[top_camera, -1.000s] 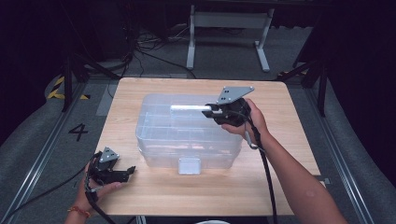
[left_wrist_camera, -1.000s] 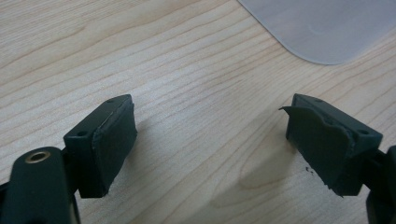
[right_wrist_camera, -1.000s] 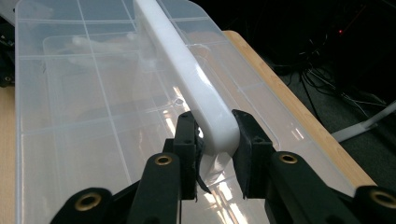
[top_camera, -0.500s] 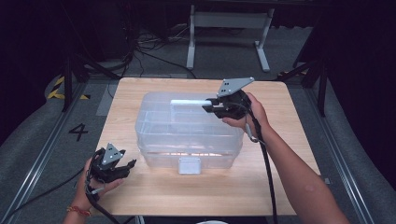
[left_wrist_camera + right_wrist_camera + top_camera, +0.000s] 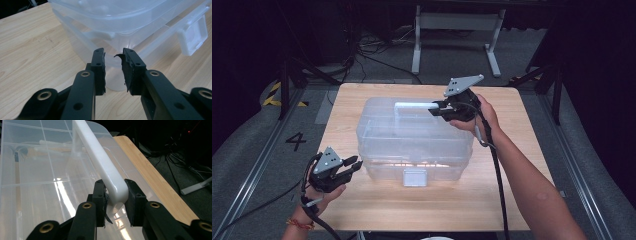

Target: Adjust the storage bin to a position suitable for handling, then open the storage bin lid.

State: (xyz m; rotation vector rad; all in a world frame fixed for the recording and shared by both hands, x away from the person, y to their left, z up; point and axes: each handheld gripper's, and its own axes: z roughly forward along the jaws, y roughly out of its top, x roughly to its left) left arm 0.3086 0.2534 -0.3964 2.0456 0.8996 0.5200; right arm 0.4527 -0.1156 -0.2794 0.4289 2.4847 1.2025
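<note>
A clear plastic storage box (image 5: 412, 135) with a white latch (image 5: 414, 176) stands on the wooden table (image 5: 522, 200). My right gripper (image 5: 437, 109) is shut on the right end of the white handle (image 5: 412, 105) on its lid. The right gripper view has both pads pressed on that handle (image 5: 100, 162). My left gripper (image 5: 354, 166) hovers by the box's front left corner, held above the table. Its jaws have just been closing and now stand a narrow gap apart with nothing between them (image 5: 113, 56). The box corner (image 5: 120, 17) lies just beyond them.
The table's edges run close to the box on all sides, with bare wood in front (image 5: 437, 210). On the floor behind are a metal stand (image 5: 457, 22) and cables. A painted "4" (image 5: 296, 141) marks the floor at the left.
My left gripper has risen off the table and its jaws have narrowed from wide apart to a small gap. The right gripper stays on the handle, nearly still.
</note>
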